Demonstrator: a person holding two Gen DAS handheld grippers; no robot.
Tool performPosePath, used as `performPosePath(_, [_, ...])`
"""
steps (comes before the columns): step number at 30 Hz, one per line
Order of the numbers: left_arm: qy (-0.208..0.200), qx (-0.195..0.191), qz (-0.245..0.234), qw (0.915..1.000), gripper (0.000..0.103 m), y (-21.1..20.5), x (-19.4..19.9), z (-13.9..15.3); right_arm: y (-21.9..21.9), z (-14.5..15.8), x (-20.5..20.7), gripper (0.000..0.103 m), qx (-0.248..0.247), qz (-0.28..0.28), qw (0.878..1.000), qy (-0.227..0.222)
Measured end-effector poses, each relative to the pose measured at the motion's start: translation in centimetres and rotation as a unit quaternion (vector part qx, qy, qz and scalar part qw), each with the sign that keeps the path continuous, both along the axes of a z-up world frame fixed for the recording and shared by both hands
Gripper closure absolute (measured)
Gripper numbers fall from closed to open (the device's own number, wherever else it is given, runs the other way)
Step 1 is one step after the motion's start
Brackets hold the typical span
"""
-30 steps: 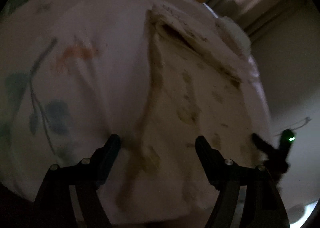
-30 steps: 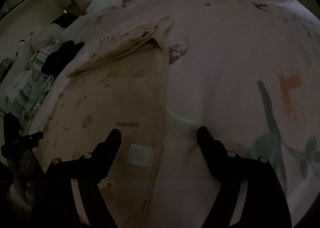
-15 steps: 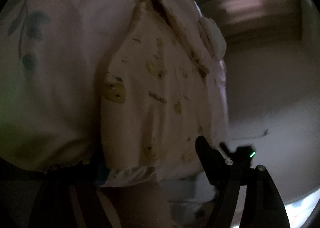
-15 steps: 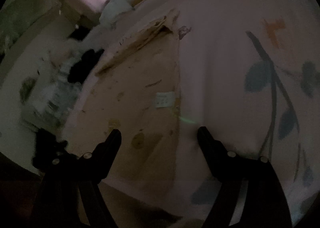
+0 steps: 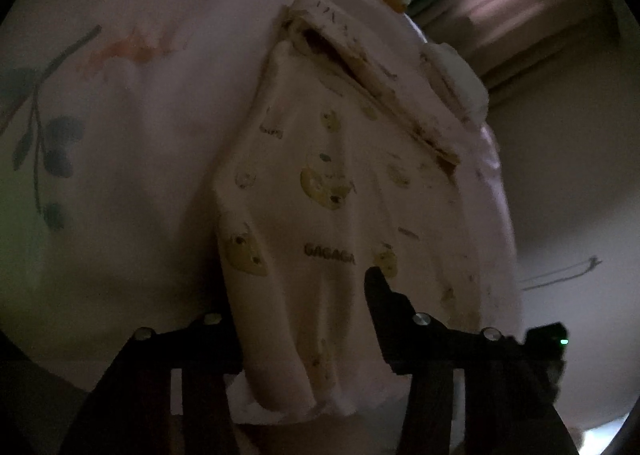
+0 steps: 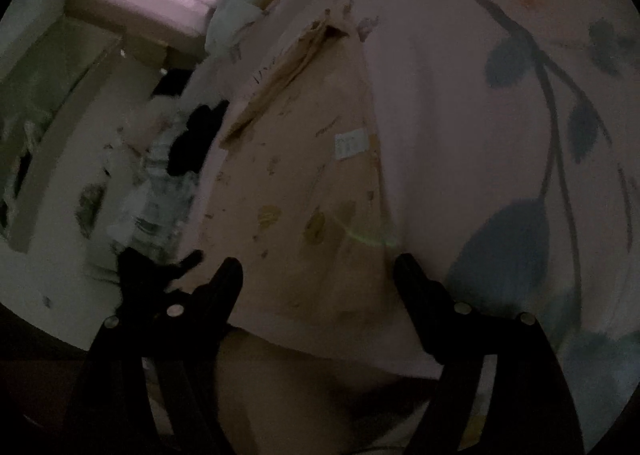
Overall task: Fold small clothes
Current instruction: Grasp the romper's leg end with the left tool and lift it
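Garment (image 5: 332, 215) hem at bed edge, left gripper (image 5: 304, 295) closing around it, right gripper (image 6: 318, 267) open.

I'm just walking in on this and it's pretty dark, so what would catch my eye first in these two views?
The cream garment printed with yellow ducks stands out, its near edge bunched between the jaws of the left gripper, which are closing on it. It lies on a pale pink bedsheet with blue leaf sprigs, near the bed's edge. The right gripper hangs open over the garment's plainer side, where a small white label shows.
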State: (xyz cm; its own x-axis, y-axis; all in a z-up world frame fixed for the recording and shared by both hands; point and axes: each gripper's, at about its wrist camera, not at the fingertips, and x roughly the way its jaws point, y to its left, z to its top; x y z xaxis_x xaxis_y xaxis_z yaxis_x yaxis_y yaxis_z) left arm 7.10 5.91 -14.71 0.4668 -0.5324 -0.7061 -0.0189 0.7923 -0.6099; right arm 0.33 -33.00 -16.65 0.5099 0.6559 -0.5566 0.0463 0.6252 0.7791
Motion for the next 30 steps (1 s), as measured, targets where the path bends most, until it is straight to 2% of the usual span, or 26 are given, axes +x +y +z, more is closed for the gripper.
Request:
performPosePath(3, [-0.003, 0.024, 0.003, 0.9997, 0.057, -0.6, 0.3, -0.1, -0.3, -0.1, -0.9, 0.024, 0.017, -0.003, 1.000, 0.003])
performPosePath(5, [-0.005, 0.044, 0.004, 0.9990, 0.063, -0.6, 0.4, -0.2, 0.1, 0.0, -1.4, 0.024, 0.010, -0.006, 1.000, -0.003])
performPosePath(8, [-0.005, 0.051, 0.012, 0.9986, 0.063, 0.1, 0.0, -0.4, 0.5, 0.0, -1.4, 0.027, 0.011, -0.016, 1.000, -0.013])
performPosePath(9, [-0.003, 0.050, 0.016, 0.9986, 0.063, 0.3, 0.0, -0.4, 0.6, 0.0, -1.4, 0.036, 0.014, -0.020, 1.000, -0.016])
performPosePath(10, [-0.001, 0.048, 0.019, 0.9986, 0.063, 0.4, -0.1, -0.4, 0.8, -0.2, -1.4, 0.050, 0.021, -0.022, 0.999, -0.015])
performPosePath(11, [0.001, 0.048, 0.022, 0.9986, 0.063, 0.4, 0.0, -0.4, 1.1, -0.5, -1.2, 0.056, 0.025, -0.021, 0.999, -0.009])
performPosePath(12, [0.000, 0.051, 0.021, 0.9985, 0.064, 0.4, 0.0, -0.4, 1.4, -0.8, -1.0, 0.067, 0.022, -0.021, 1.000, -0.002])
performPosePath(13, [0.000, 0.058, 0.020, 0.9981, 0.070, 0.4, -0.1, -0.3, 1.6, -1.0, -0.8, 0.078, 0.016, -0.022, 1.000, 0.001])
performPosePath(14, [0.002, 0.076, 0.021, 0.9969, 0.080, 0.2, -0.1, -0.1, 2.0, -1.0, -0.8, 0.082, 0.000, -0.021, 1.000, -0.002])
performPosePath(15, [0.002, 0.093, 0.019, 0.9955, 0.085, 0.1, -0.2, -0.1, 2.1, -0.9, -0.8, 0.088, -0.013, -0.020, 1.000, -0.005])
performPosePath(16, [0.001, 0.106, 0.019, 0.9941, 0.093, 0.1, -0.3, 0.1, 2.2, -0.6, -0.8, 0.090, -0.022, -0.019, 1.000, -0.009])
performPosePath(17, [-0.002, 0.110, 0.016, 0.9938, 0.096, 0.2, -0.4, 0.2, 2.2, -0.2, -0.9, 0.091, -0.024, -0.019, 0.999, -0.017])
performPosePath(19, [-0.002, 0.095, 0.011, 0.9954, 0.099, 0.4, -0.4, 0.5, 2.1, 0.2, -0.7, 0.093, -0.020, -0.021, 0.999, -0.028])
performPosePath(23, [-0.012, 0.062, 0.017, 0.9979, 0.099, 1.1, -0.3, 1.2, 1.5, 2.2, -0.3, 0.095, -0.002, -0.037, 0.997, -0.073])
performPosePath(26, [-0.034, 0.064, 0.018, 0.9972, 0.100, 0.8, -0.3, 2.5, 1.0, 3.5, 0.3, 0.095, 0.012, -0.049, 0.994, -0.095])
performPosePath(30, [-0.074, 0.056, 0.016, 0.9955, 0.100, 0.4, 0.0, 4.6, 1.2, 4.9, 1.6, 0.096, 0.005, -0.054, 0.991, -0.119])
